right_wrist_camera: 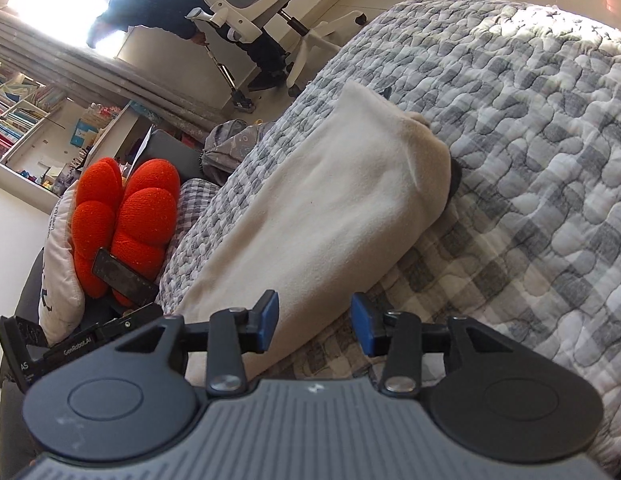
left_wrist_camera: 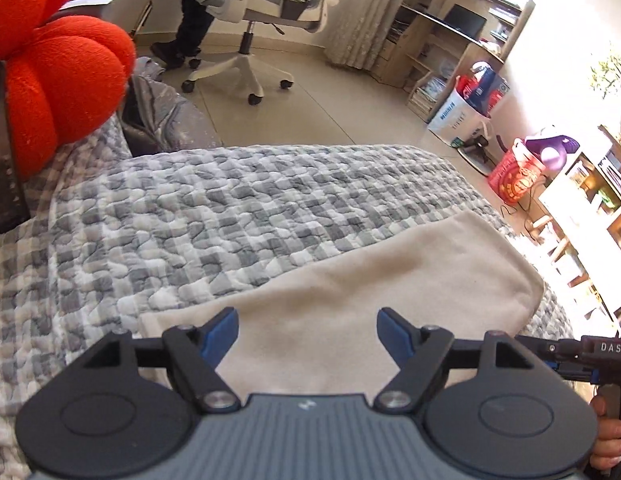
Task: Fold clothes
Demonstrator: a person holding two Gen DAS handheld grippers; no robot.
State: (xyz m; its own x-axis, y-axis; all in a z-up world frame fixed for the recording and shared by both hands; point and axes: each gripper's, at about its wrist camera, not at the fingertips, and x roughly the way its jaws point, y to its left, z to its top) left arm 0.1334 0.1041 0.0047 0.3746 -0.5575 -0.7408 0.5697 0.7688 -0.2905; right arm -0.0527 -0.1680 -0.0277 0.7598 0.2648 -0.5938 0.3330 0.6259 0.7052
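Note:
A cream garment [left_wrist_camera: 390, 280] lies flat and folded on the grey checked quilt [left_wrist_camera: 214, 208]. My left gripper [left_wrist_camera: 307, 334] hovers open over its near edge, blue pads apart with nothing between them. In the right wrist view the same cream garment [right_wrist_camera: 310, 208] stretches away as a long folded strip, and a dark patch shows under its far end. Open too, my right gripper [right_wrist_camera: 314, 324] sits at the garment's near right corner, over cloth and the quilt [right_wrist_camera: 530, 168]. The other gripper's body [right_wrist_camera: 50, 344] shows at the left edge.
An orange puffy cushion [left_wrist_camera: 58, 80] and a dark flat object [left_wrist_camera: 6, 160] sit at the bed's left. A white office chair [left_wrist_camera: 266, 12] and a person's legs [left_wrist_camera: 190, 12] stand on the tiled floor beyond. Shelves, boxes and a red bag [left_wrist_camera: 518, 176] line the right.

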